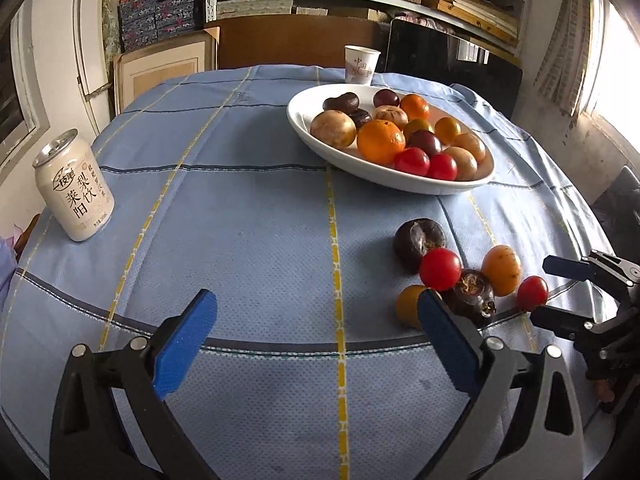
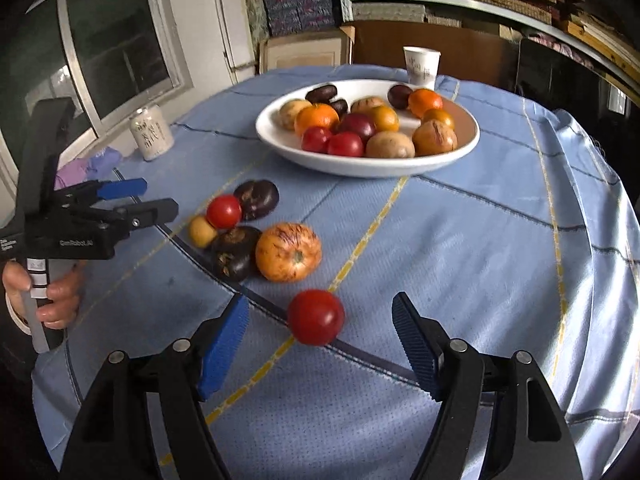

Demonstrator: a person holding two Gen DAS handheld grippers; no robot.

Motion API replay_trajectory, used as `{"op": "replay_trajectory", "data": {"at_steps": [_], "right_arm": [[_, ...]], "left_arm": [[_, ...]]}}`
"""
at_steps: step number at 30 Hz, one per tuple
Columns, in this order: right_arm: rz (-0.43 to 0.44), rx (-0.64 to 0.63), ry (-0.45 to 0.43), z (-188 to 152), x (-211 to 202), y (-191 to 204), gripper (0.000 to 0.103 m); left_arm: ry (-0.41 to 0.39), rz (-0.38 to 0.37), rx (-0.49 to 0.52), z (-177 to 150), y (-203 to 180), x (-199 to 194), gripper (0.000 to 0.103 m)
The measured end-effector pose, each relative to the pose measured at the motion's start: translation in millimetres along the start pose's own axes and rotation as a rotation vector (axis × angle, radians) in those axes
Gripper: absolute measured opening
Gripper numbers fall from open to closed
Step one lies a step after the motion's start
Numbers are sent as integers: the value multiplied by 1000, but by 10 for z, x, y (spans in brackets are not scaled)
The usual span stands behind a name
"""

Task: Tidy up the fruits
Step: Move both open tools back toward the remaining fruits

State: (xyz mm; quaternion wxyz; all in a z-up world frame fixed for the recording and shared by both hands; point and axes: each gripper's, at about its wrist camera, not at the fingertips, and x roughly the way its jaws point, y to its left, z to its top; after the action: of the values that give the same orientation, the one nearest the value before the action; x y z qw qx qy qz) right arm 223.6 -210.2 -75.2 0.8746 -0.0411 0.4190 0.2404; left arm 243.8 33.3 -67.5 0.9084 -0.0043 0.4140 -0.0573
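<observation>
We see a round table under a blue checked tablecloth (image 1: 256, 240). Toward its far side sits a white oval bowl (image 2: 360, 164), already heaped with oranges, red tomatoes, dark purple fruits and tan ones. A white drink can (image 1: 74, 188) stands at the table's left edge, and a paper cup (image 2: 421, 65) stands just behind the bowl.

Nearer to us, a loose cluster of fruit lies on the cloth: a large streaked orange tomato (image 2: 289, 253), two dark purple fruits, one by the tomato (image 2: 235, 253) and one farther back (image 2: 258, 199), a red tomato (image 2: 224, 211) and a small yellow fruit (image 2: 202, 232), all touching or just beside one another.

Our right gripper (image 2: 320, 344) has its fingers spread wide, with a lone red tomato (image 2: 316, 317) lying between the tips, touched by neither. Our left gripper (image 1: 316, 320) is also spread wide and holds nothing, its right finger just beside the cluster.
</observation>
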Motion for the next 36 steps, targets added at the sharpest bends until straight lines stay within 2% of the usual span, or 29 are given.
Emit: {"op": "replay_trajectory", "data": {"at_steps": [2,7,12,22,28,30,36], "right_arm": [[22,-1,-7,1,-22,-3,75],[-3,-33,-16,12,-41,24,74],[10,-61,14,-3,-6,56,56],[11,-61,25,-5,8,43,51],[18,-58,35,-4,28,30,41],[26,-61,47,-5,53,29,30],[31,22,26,27,32,-120,30]], "left_arm": [[3,1,1,0,3,8,98],[5,4,6,4,-9,13,98],[7,10,29,-3,-50,9,98],[10,15,53,-13,-93,13,98],[16,17,53,-18,-93,30,98],[18,18,53,-19,-92,35,98],[28,-13,87,-40,-149,48,98]]}}
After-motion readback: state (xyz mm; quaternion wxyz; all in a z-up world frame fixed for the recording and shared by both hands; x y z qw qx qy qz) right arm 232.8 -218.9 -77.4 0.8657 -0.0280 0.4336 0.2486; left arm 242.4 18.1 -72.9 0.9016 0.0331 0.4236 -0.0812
